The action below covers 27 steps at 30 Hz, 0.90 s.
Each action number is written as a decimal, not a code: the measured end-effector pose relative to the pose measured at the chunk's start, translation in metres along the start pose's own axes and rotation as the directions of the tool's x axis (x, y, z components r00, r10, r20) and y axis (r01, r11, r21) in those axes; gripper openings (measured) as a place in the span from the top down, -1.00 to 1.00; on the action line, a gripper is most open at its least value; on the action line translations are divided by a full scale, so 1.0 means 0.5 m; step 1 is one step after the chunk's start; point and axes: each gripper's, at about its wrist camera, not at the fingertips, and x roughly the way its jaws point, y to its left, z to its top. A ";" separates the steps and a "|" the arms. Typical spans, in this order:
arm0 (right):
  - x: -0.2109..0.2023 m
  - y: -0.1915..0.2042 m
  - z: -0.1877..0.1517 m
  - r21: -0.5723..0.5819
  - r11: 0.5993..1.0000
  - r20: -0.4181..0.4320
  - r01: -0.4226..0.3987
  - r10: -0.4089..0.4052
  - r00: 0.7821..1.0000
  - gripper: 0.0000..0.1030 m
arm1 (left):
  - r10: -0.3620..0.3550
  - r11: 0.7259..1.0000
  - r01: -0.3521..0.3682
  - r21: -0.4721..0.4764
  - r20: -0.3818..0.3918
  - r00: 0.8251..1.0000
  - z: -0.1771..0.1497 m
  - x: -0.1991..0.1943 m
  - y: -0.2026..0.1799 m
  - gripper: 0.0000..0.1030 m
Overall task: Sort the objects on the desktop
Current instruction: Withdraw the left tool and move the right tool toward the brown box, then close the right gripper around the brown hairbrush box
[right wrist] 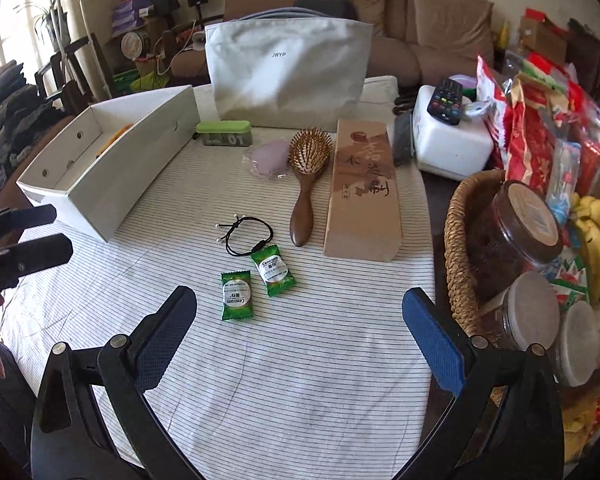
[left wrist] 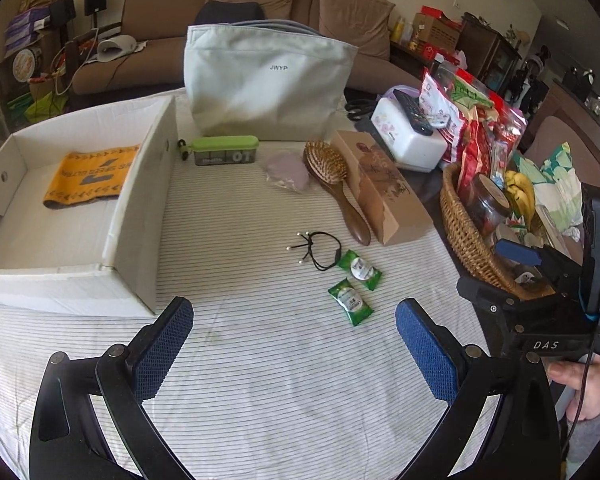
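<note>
Two green sachets (left wrist: 355, 286) (right wrist: 256, 282) lie on the striped cloth beside a black hair tie (left wrist: 318, 250) (right wrist: 244, 236). A wooden hairbrush (left wrist: 334, 186) (right wrist: 305, 184), a tan carton (left wrist: 384, 188) (right wrist: 362, 192), a lilac pouch (left wrist: 288, 170) (right wrist: 266, 158) and a green-lidded case (left wrist: 225, 150) (right wrist: 224, 132) lie farther back. A white box (left wrist: 140, 208) (right wrist: 112, 176) on the left holds a yellow cloth (left wrist: 90, 178). My left gripper (left wrist: 294, 344) is open and empty above the near cloth. My right gripper (right wrist: 300, 336) is open and empty, just short of the sachets.
A grey tote bag (left wrist: 260, 84) (right wrist: 288, 76) stands at the back. A wicker basket (left wrist: 460, 228) (right wrist: 458, 248) with jars and bananas, snack bags and a white appliance (left wrist: 408, 140) (right wrist: 448, 144) with a remote crowd the right side. A sofa is behind.
</note>
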 end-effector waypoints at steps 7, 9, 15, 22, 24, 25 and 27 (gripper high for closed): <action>0.076 -0.039 0.015 0.052 0.996 0.018 -0.070 0.069 0.997 -1.00 | -0.034 0.999 0.034 0.019 -0.006 0.999 -0.003 0.062 -0.012 -1.00; 0.095 -0.054 0.019 0.080 0.992 0.048 -0.101 0.098 0.994 -1.00 | -0.044 0.999 0.044 0.018 -0.004 0.999 0.000 0.077 -0.011 -1.00; 0.156 -0.091 0.035 0.133 0.988 0.055 -0.075 0.068 0.996 -0.97 | -0.060 0.998 0.060 0.006 0.006 0.998 0.007 0.115 -0.001 -1.00; 0.223 -0.115 0.088 0.092 0.995 0.004 -0.043 0.043 0.999 -0.91 | -0.071 0.997 0.071 -0.010 -0.009 0.997 0.011 0.160 0.016 -1.00; 0.245 -0.123 0.104 0.080 0.997 -0.020 -0.017 0.018 1.000 -0.89 | -0.075 0.997 0.075 -0.013 -0.013 0.997 0.012 0.169 0.019 -1.00; 0.255 -0.126 0.111 0.074 0.997 -0.034 -0.005 0.008 0.999 -0.89 | -0.077 0.997 0.077 -0.014 -0.015 0.997 0.012 0.173 0.020 -1.00; 0.278 -0.128 0.120 0.058 0.998 -0.067 0.012 -0.008 0.998 -0.89 | -0.083 0.996 0.083 -0.016 -0.020 0.996 0.011 0.180 0.022 -1.00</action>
